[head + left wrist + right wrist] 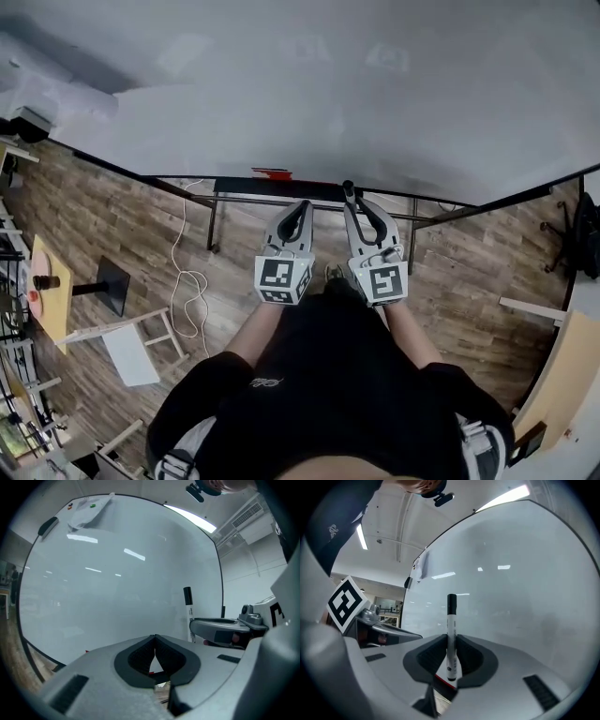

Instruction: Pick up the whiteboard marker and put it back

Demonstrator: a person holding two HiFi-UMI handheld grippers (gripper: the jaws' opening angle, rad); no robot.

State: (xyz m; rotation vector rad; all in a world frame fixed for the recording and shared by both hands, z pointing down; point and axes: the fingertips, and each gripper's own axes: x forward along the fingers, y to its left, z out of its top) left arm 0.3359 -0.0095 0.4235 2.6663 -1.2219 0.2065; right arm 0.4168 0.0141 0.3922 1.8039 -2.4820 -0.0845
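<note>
The marker is held upright, black cap on top, in the right hand-held gripper, whose jaws are partly closed, the pads pressed on its lower white barrel. It is raised in front of the whiteboard, apart from it as far as can be told. The left hand-held gripper is held just beside the right; its jaws are brought together at the tips, with nothing between them.

The pick-up is judged done; the putting back is left, probably onto the ledge under the board.

The grip itself is shown only in the right gripper view. In the head view only the cap is seen above the jaws, but the ledge and floor are shown there alone. In the left gripper view the marker is seen from the side.
</note>
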